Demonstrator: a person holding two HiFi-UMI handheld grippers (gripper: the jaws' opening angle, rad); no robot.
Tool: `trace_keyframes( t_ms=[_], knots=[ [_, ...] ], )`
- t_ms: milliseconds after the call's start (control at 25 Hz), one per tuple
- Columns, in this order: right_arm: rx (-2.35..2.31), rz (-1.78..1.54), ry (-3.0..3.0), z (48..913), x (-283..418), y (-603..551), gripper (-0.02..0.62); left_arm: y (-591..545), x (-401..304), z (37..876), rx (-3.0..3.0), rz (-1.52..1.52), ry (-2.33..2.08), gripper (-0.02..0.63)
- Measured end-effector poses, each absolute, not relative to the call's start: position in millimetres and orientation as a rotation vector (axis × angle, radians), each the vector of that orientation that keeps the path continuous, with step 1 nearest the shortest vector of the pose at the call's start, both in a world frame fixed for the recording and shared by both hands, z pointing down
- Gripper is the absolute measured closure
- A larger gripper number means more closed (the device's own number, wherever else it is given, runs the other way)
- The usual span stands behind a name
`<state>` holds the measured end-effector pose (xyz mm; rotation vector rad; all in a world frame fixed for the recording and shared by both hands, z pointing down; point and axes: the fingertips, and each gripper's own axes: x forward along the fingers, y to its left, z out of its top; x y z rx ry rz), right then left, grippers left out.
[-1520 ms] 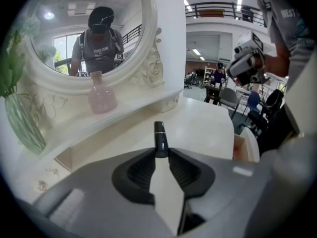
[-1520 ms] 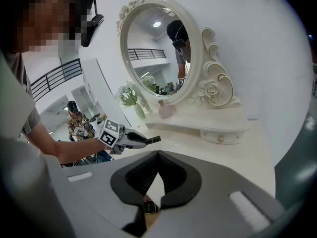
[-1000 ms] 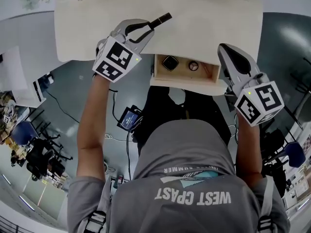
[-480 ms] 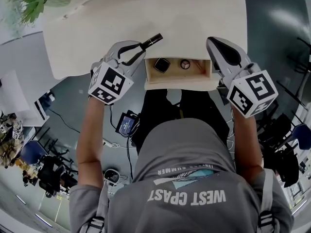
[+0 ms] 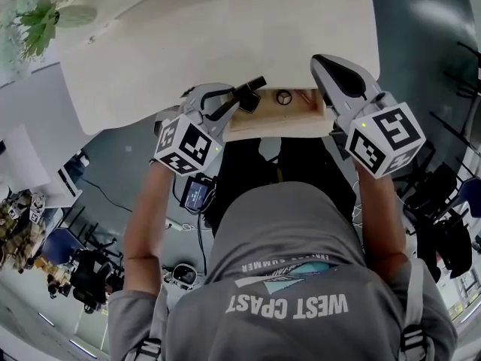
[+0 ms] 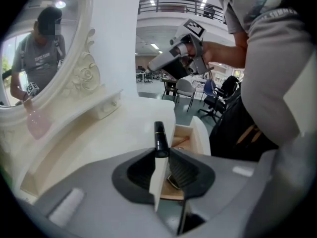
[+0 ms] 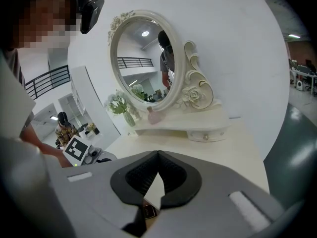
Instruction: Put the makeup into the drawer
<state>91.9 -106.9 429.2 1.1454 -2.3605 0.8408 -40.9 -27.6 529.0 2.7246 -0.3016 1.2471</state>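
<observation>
My left gripper (image 5: 237, 96) is shut on a slim black makeup tube (image 5: 250, 87), whose tip pokes out over the left end of the open wooden drawer (image 5: 304, 113). In the left gripper view the tube (image 6: 160, 139) stands upright between the jaws, with the drawer (image 6: 190, 135) just beyond. A black square compact (image 5: 247, 104) and a small round item (image 5: 284, 98) lie in the drawer. My right gripper (image 5: 321, 60) hovers over the drawer's right end, shut with nothing in it (image 7: 158, 155).
The drawer belongs to a white vanity table (image 5: 188, 43) with an oval mirror (image 7: 143, 58), a pink bottle (image 7: 154, 115) and a small upper drawer (image 7: 205, 133) at the back. A green plant (image 5: 37, 21) stands at the far left. The person's body is close behind the drawer front.
My left gripper has carried the black tube rightward and down, from over the tabletop to the drawer's left end. The right gripper has stayed put.
</observation>
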Motion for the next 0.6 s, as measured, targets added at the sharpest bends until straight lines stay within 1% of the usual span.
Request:
trace_keyframes(
  t_ms=[320, 600],
  knots=[
    [1.157, 0.866, -2.349, 437.4, 104.4, -100.6, 0.594, 7.8, -7.0, 558.1, 2.723, 1.326, -0.100, 0.522],
    [1.169, 0.887, -2.329, 444.8, 113.5, -98.3, 0.594, 28.5, 4.8, 585.9, 2.660, 1.351, 0.026, 0.522]
  ],
)
